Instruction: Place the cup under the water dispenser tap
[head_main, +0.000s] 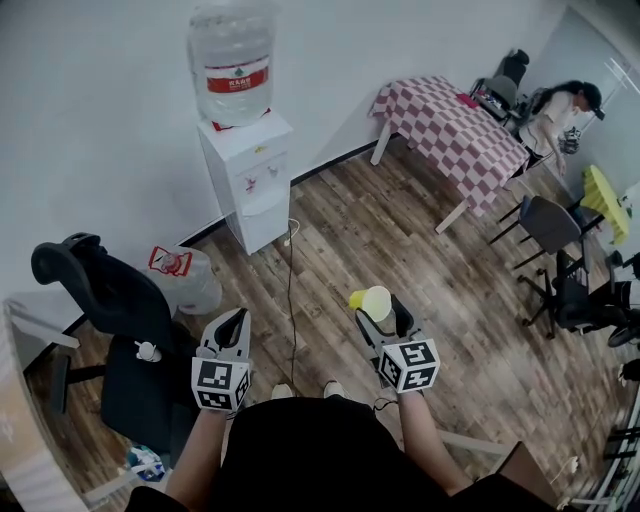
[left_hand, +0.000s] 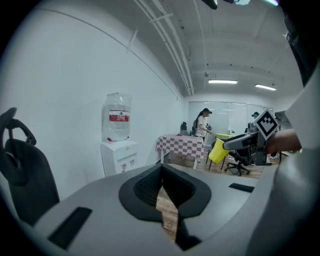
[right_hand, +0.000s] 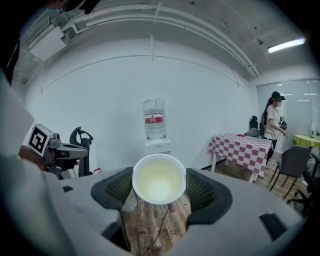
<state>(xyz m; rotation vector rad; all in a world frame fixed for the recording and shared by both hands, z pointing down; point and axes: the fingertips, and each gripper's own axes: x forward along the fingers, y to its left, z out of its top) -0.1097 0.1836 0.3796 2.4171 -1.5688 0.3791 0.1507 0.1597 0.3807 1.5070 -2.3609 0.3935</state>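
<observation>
where wall (head_main: 100, 120) meets wood floor (head_main: 400, 255), dispenser (head_main: 247, 182) stands.

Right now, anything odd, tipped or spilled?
Nothing spilled or damaged. One oddity: the cup in the right gripper is tipped on its side, mouth facing back toward the gripper's camera rather than up. It looks empty.

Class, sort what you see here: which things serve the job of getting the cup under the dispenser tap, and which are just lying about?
For the job: cup, held in the right gripper; water dispenser.
Just lying about: checked table; black office chair; spare bottle; left gripper, shut and empty.
</observation>
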